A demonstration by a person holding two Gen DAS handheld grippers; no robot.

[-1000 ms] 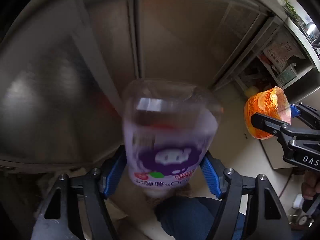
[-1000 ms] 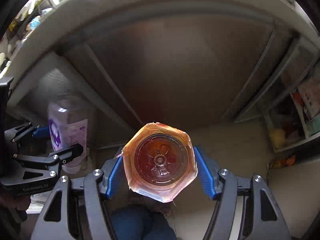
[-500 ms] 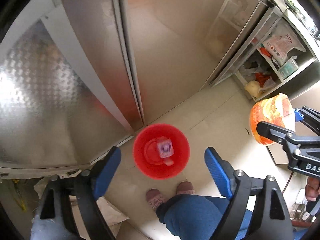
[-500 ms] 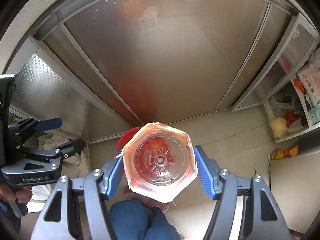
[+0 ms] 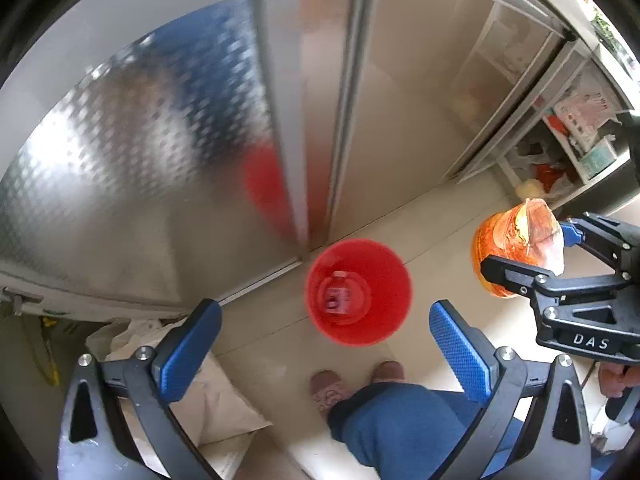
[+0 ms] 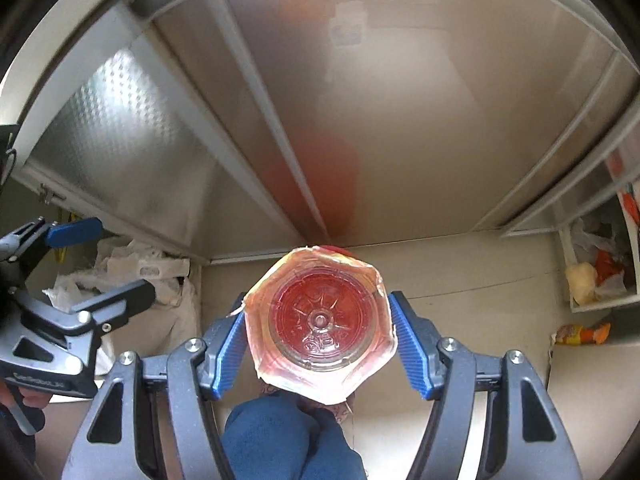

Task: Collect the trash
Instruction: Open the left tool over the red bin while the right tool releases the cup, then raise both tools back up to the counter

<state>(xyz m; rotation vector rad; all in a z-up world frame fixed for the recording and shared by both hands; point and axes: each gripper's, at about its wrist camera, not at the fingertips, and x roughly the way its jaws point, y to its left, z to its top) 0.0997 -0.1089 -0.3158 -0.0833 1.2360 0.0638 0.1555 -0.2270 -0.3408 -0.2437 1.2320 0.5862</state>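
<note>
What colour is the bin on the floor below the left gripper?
Red. The bin shows best in the left wrist view.

Red bin [image 5: 394,276] upright on floor, bottle [image 5: 337,298] lying inside, orange-labelled bottle [image 6: 320,322] held base-up above it

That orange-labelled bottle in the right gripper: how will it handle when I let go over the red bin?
The orange-labelled bottle looks like clear thin plastic, probably light and somewhat squashy. Its loose, crinkled label could slip under the pads. The red bin looks narrow and light itself, so an off-centre drop might tip it.
</note>
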